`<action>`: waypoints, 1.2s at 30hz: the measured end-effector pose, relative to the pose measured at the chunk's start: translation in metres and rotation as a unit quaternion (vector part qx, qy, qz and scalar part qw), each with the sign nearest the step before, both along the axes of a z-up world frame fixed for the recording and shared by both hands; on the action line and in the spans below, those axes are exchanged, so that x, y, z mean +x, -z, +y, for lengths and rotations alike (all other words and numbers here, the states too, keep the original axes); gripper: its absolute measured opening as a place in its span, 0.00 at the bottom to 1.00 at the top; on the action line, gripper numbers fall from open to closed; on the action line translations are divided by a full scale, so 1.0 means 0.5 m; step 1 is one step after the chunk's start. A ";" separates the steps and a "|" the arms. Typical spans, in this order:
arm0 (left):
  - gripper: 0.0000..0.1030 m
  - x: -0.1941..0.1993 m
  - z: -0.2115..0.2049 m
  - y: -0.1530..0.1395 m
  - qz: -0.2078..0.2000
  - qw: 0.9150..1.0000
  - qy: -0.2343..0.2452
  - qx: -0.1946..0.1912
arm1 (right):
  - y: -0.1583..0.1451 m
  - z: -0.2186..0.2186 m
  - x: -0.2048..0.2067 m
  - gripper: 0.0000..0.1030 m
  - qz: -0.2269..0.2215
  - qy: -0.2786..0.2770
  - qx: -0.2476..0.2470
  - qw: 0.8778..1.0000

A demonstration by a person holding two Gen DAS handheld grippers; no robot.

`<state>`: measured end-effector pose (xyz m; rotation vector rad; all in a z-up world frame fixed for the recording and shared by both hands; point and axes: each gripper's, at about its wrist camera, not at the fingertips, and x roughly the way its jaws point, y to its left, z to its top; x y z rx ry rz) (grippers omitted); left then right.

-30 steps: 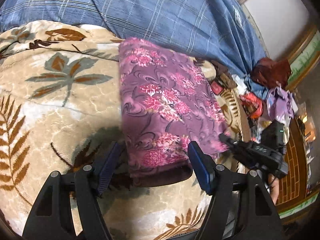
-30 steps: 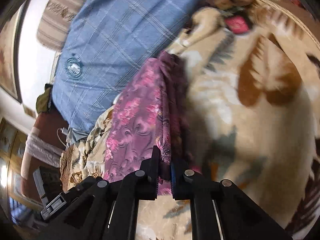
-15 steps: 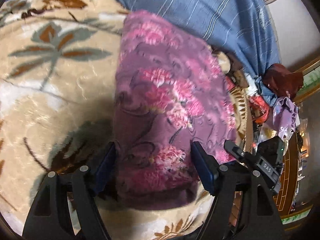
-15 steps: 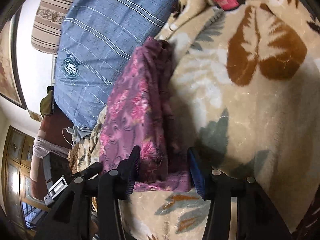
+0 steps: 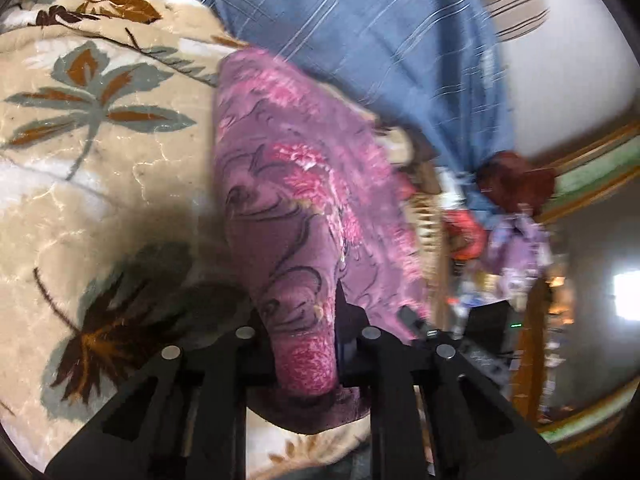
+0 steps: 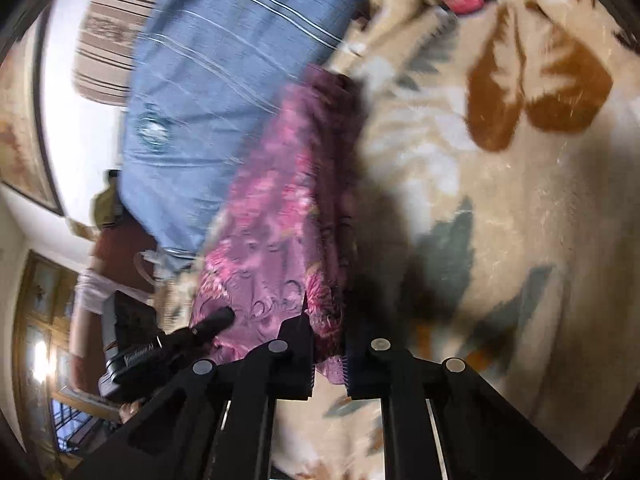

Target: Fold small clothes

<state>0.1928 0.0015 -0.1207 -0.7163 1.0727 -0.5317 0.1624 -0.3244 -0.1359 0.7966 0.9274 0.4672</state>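
Observation:
A folded purple cloth with pink flowers [image 5: 288,184] lies on a beige leaf-patterned blanket [image 5: 100,168]. My left gripper [image 5: 306,348] is shut on the near edge of the cloth, which bunches up between its fingers. The cloth also shows in the right wrist view [image 6: 276,224]. My right gripper [image 6: 328,356] is shut on the cloth's near edge from the other side. The left gripper's body [image 6: 160,352] shows at the lower left of the right wrist view, and the right gripper's body [image 5: 476,336] shows in the left wrist view.
A blue striped pillow [image 5: 380,40] lies behind the cloth, also in the right wrist view [image 6: 208,80]. A heap of clothes, dark red [image 5: 516,176] and lilac [image 5: 516,240], sits at the blanket's right edge. A striped cushion [image 6: 104,48] leans on the wall.
Both grippers were open around the cloth's near edge half a second ago and have now shut on it. The right gripper had opened from an earlier grip a second ago. The views are blurred with motion.

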 end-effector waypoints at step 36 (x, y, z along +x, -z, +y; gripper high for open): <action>0.48 -0.052 0.051 0.023 -0.022 0.996 -0.024 0.084 | -0.020 0.039 -0.020 0.23 0.014 -0.002 -0.121 0.993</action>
